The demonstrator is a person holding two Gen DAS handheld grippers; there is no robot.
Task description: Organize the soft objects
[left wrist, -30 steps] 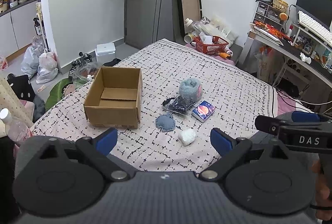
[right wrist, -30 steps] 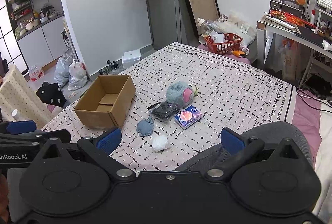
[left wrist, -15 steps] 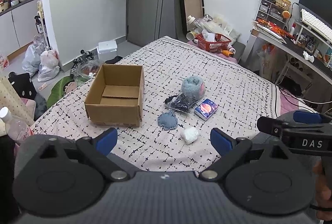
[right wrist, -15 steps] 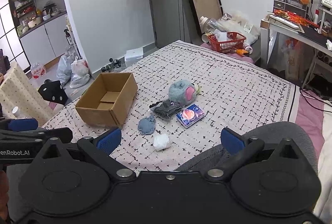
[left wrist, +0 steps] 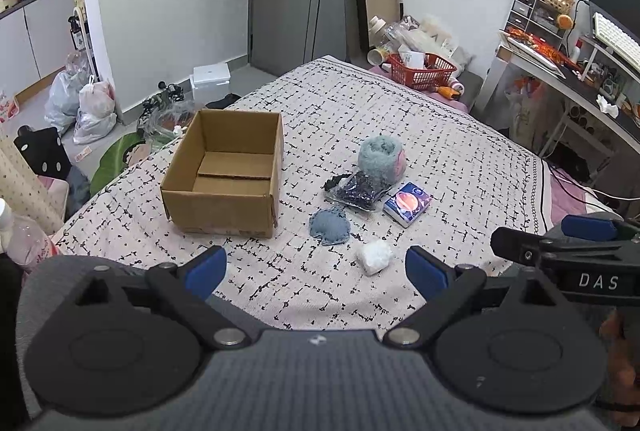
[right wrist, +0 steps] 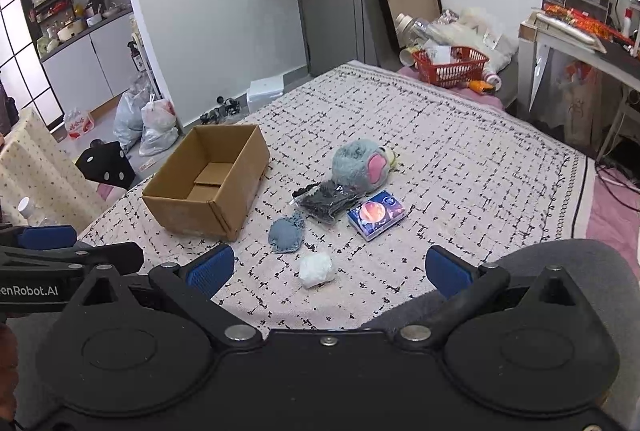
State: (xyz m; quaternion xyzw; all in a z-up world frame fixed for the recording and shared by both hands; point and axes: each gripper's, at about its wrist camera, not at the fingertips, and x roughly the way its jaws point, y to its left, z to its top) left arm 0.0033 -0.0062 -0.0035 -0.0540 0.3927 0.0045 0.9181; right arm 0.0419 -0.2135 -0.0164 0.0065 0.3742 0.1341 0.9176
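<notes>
Two handheld grippers are hovering over the near edge of a bed (left wrist: 460, 135), both spread wide and grasping nothing. The left gripper (left wrist: 316, 267) and right gripper (right wrist: 330, 269) are pointing toward a white fluffy ball (left wrist: 374, 257) lying just ahead. Beyond it are lying a blue pad (left wrist: 329, 227), a dark bagged item (left wrist: 358, 187), a fuzzy plush (left wrist: 380, 156) and a tissue pack (left wrist: 407, 205). An open cardboard box (left wrist: 228, 207) is sitting to their left.

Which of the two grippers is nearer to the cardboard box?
Left, I'd judge. The left gripper hangs open short of the bed's near edge, roughly level with the cardboard box. The right gripper, also open, sits further right, the box lying off to its left.
</notes>
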